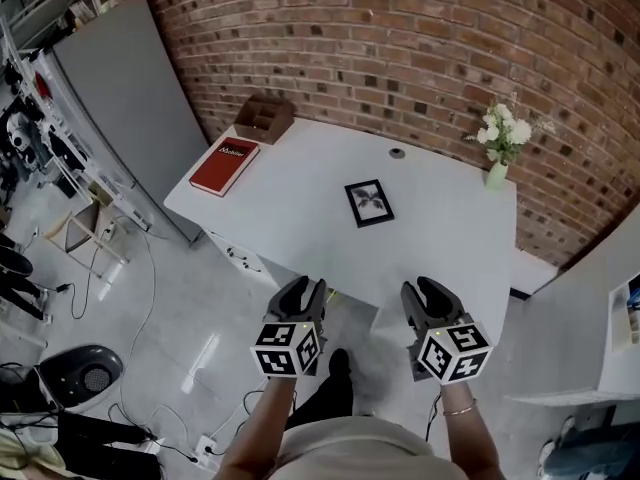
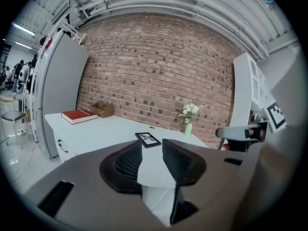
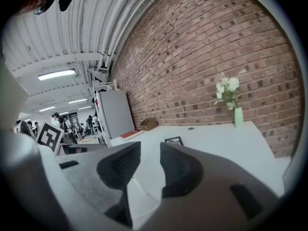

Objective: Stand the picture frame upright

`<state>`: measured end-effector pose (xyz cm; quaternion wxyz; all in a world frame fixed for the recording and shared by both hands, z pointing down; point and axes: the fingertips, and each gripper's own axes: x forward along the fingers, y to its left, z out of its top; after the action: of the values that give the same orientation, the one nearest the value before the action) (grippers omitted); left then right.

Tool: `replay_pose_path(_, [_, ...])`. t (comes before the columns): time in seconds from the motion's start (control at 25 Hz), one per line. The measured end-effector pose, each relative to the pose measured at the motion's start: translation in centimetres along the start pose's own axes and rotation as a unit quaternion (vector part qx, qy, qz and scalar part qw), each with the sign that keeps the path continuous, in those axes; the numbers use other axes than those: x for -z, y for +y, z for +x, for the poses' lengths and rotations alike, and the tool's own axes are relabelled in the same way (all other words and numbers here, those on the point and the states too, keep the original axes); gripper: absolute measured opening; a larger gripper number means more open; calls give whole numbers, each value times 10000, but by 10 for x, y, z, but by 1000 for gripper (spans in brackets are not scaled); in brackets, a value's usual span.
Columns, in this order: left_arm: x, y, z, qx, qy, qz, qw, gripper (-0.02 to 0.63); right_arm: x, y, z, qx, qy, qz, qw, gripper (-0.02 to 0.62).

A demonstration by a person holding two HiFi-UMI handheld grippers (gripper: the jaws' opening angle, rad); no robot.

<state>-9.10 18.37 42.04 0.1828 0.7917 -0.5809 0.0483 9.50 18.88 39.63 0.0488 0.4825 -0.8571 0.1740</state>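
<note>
The frame (image 1: 369, 203) is seen lying flat, face up, near the middle of the white counter (image 1: 300, 193), with a dark border around a pale picture. It is touched by nothing and is well apart from both grippers.

The left hand-held gripper (image 1: 303, 290) is held at the counter's near edge. Its jaws are spread, and only bare counter is seen in the gap between them. The right hand-held gripper (image 1: 428, 293) is held beside it at the same edge. Its jaws are likewise spread, and nothing is pinched. In both gripper views the frame is seen beyond the gap, further along the counter. A marker cube is carried on the back of each gripper, and the person's forearms are seen behind them.

A red book (image 1: 224, 165) is laid flat at the counter's left corner. A brown box (image 1: 264, 118) is set just beyond it, at the far left corner against the brick wall (image 1: 420, 38). A pale green vase (image 1: 496, 175) with white flowers (image 1: 505, 128) is stood upright at the far right corner. A small round disc (image 1: 397, 152) is seen near the far edge, between the box and the vase. A grey panel (image 1: 130, 98) is stood beside the counter's left edge.
</note>
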Motion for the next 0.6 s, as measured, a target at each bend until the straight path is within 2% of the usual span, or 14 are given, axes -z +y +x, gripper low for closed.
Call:
replay_pose_path(0.32, [-32,60,73,108,47,11,9999,114,-25,-10,88,68,68,-99,9999,109])
replay_pose_path(0.6, [-53,94,115,255,91,-47,9996,114,-40,-13,135,186,80,-84,9998,109])
